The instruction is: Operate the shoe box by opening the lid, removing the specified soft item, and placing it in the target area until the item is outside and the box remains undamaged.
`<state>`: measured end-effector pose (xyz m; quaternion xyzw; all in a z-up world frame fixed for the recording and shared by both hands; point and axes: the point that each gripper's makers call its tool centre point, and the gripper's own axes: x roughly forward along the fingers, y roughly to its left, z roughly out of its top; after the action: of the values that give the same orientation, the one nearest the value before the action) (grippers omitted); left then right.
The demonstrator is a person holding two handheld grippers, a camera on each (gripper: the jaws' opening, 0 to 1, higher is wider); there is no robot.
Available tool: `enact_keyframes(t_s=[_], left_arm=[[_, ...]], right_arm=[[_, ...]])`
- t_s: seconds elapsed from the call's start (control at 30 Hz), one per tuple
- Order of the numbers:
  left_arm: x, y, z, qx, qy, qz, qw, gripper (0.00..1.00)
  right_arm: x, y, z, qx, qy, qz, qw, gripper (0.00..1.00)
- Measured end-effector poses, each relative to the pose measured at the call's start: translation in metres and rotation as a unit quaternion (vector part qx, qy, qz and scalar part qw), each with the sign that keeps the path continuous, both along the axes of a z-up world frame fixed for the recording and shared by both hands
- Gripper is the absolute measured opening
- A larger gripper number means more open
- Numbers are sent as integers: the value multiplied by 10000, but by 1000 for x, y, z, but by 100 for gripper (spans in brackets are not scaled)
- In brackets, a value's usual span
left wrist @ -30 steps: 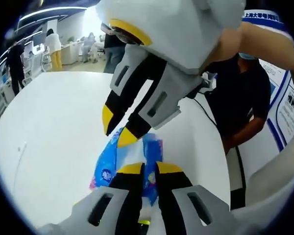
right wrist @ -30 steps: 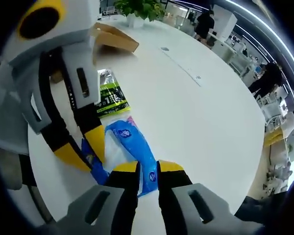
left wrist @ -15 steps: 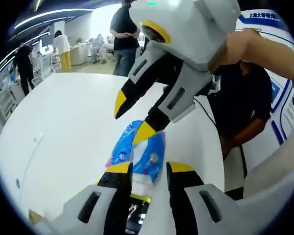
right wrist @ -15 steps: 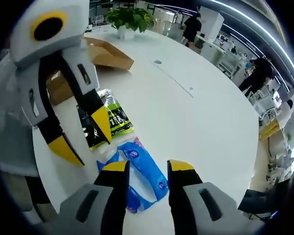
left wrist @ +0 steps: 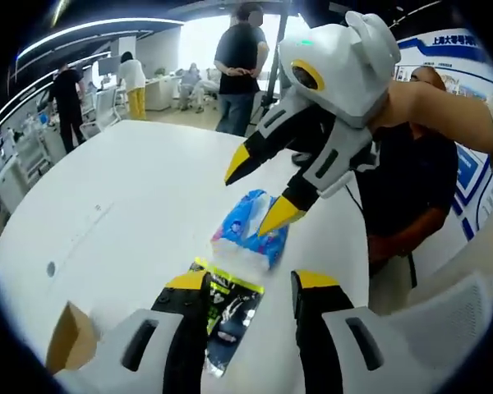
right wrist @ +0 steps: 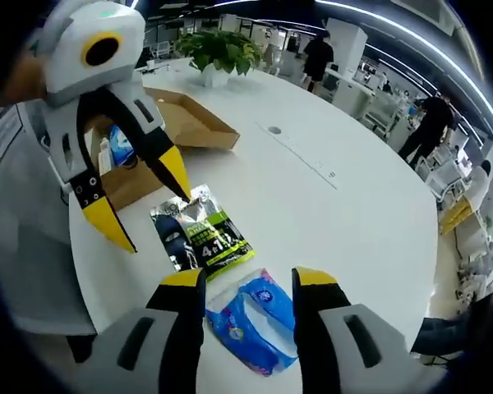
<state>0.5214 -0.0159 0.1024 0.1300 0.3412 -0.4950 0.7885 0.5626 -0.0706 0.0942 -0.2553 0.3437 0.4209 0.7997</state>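
The blue soft tissue pack [left wrist: 251, 230] lies flat on the white table [left wrist: 107, 213], beside a black-and-green packet [left wrist: 230, 308]. My left gripper [left wrist: 253, 283] hovers open above the packet, holding nothing. The right gripper [left wrist: 260, 190] hangs open just over the pack, not touching it. In the right gripper view the blue pack [right wrist: 255, 320] sits between and below my right gripper's [right wrist: 250, 279] open jaws, with the packet [right wrist: 201, 238] beyond it. The left gripper [right wrist: 144, 199] is open at the left. The open cardboard shoe box [right wrist: 189, 119] stands behind, with items inside.
A potted plant [right wrist: 222, 53] stands at the table's far side. A person in a dark shirt [left wrist: 411, 164] is close to the table edge, and others stand farther off. A cardboard corner [left wrist: 70, 349] shows near my left gripper.
Both grippers opened, let go of the blue pack and drew back from it. The pack now lies free on the table, and the shoe box has come into view.
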Motion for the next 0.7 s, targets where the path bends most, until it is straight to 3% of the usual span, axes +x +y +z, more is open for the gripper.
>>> enact_keyframes(t_s=[0.3, 0.7], left_arm=[[-12, 64, 13, 66, -93, 320, 9994, 47], [-26, 144, 26, -107, -197, 1027, 9945, 51]], right_arm=[[-16, 41, 1, 248, 135, 72, 9996, 46], [-33, 106, 5, 677, 316, 203, 9970, 48]])
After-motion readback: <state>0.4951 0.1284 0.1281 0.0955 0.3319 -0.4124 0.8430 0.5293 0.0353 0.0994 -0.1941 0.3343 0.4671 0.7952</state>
